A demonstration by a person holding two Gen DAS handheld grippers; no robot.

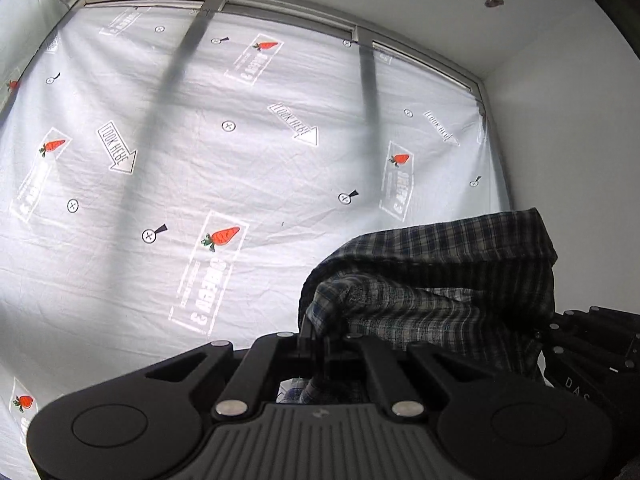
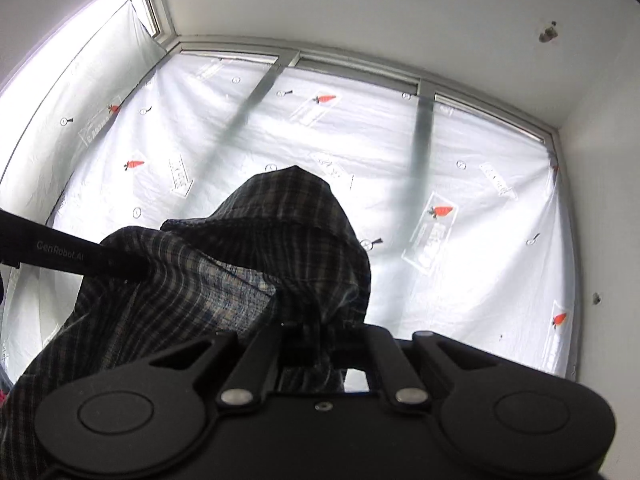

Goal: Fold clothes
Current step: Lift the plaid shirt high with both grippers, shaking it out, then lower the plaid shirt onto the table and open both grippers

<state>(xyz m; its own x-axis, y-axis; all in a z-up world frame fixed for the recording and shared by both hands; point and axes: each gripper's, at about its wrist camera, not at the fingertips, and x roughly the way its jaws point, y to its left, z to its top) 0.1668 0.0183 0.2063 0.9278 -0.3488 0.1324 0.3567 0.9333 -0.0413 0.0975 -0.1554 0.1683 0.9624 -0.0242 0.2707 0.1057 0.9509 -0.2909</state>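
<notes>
1. The left tool (image 1: 316,344) is clenched on a bunch of the plaid shirt (image 1: 440,280); the cloth comes up from between its closed fingers and goes to the right.
2. The right tool (image 2: 316,344) is also clenched on the same plaid shirt (image 2: 260,264); the cloth rises in front of it like a hood and hides the fingertips.
3. The shirt is in the air between the two tools, in front of a white sheet (image 1: 200,140) printed with carrots and arrows that covers the window. In the right wrist view the arm of the left tool (image 2: 72,258) enters from the left and goes into the cloth.
4. Both cameras point a little upward, so no tabletop or other surface under the shirt is visible.
5. I judge the task is in an early stage: the shirt is picked up but crumpled, with no flat fold visible.
6. What is left, as I judge: to spread the shirt, lay it down, and make the folds. Other clothes I cannot see.
</notes>
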